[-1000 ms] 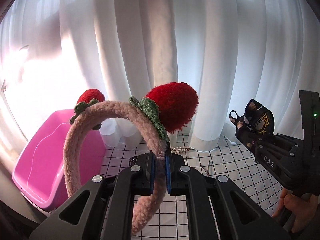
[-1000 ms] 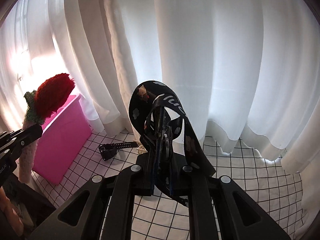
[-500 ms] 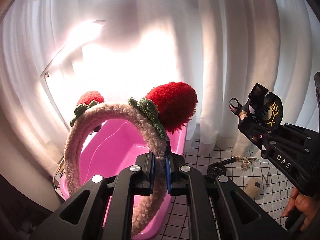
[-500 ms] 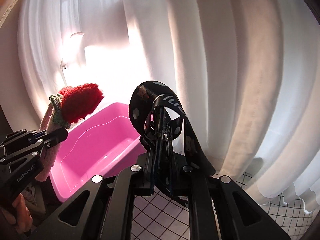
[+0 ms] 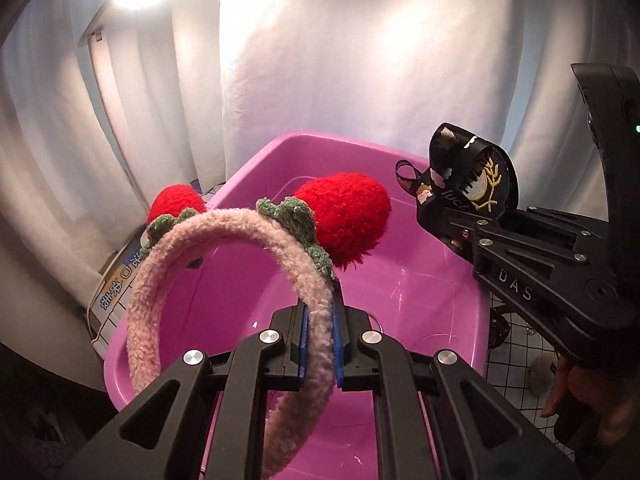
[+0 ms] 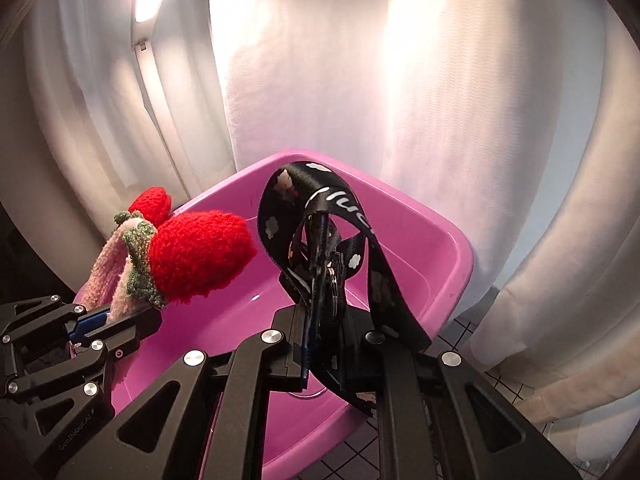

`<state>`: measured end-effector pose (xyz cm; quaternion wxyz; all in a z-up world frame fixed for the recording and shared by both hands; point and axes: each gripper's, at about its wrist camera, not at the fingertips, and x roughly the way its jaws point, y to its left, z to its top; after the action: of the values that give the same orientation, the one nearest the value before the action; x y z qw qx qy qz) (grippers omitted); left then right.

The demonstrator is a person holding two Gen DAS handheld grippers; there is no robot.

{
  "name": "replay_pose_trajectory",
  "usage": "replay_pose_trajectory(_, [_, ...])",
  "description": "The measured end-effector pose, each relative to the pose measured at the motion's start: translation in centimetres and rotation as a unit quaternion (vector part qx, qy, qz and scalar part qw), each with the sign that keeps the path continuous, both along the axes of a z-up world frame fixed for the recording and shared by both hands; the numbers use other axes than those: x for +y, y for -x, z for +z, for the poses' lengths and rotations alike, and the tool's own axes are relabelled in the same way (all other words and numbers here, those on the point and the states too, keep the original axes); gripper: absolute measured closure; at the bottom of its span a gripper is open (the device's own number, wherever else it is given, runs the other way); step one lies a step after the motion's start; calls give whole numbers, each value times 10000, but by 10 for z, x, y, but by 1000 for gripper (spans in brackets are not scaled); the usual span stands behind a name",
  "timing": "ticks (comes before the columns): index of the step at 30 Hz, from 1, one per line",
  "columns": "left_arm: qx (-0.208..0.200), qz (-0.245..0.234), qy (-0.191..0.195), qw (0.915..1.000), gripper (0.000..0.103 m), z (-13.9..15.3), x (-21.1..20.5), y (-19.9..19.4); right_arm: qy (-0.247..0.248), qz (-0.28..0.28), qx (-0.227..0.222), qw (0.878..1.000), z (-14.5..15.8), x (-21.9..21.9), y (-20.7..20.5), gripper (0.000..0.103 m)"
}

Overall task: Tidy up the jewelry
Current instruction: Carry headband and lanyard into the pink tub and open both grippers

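**A:** What is your left tool (image 5: pixel 320 344) holding?

**B:** Your left tool is clamped tight on the fuzzy pink headband (image 5: pixel 224 240), its blue pads pinching the band's right leg. The arch stands up ahead of the pads, and its two red knitted strawberries (image 5: pixel 344 216) with green leaves sit at the top. You hold it over the open pink tub (image 5: pixel 424 292), not touching the tub's floor.

**A:** And your right tool?

**B:** Your right tool (image 6: pixel 320 320) is closed just as tightly, on a black printed strap (image 6: pixel 320 200). The strap loops up above the pads, and one end trails down over the right finger. Some metal rings (image 6: pixel 334 276) hang in the fold, right at the pads. In the left wrist view you see the same strap (image 5: pixel 472 184) at the tip of your right tool (image 5: pixel 448 224), with a gold sprig and pale letters on it, above the tub's right rim.

**A:** Where do the two tools stand to each other?

**B:** Side by side and apart, both angled down over the tub (image 6: pixel 448 256). From the right wrist view your left tool (image 6: pixel 116 318) comes in from the left with the headband (image 6: pixel 108 264) above the tub's left part.

**A:** What lies around it?

**B:** White curtains (image 5: pixel 320 60) hang behind the tub. To its right is the surface under a white cloth with a black grid (image 5: pixel 516 364), and a few small items there are too blurred to name. Your hand (image 5: pixel 576 388) shows below the right tool's handle.
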<state>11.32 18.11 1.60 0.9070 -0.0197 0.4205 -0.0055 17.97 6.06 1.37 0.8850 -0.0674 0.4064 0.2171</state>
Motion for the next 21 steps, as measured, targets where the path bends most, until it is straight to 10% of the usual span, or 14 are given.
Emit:
replay_pose_trajectory(5, [257, -213, 63, 9994, 90, -12, -2, -19, 176, 51, 393, 9991, -12, 19, -32, 90])
replay_pose_trajectory(9, [458, -222, 215, 9985, 78, -22, 4, -29, 340, 79, 503, 9981, -15, 25, -45, 44])
replay_pose_trajectory(14, [327, -106, 292, 9990, 30, -18, 16, -30, 518, -3, 429, 9977, -10, 25, -46, 42])
replay_pose_trajectory(21, [298, 174, 328, 9989, 26, -12, 24, -29, 395, -217, 410, 9981, -5, 9, -37, 42])
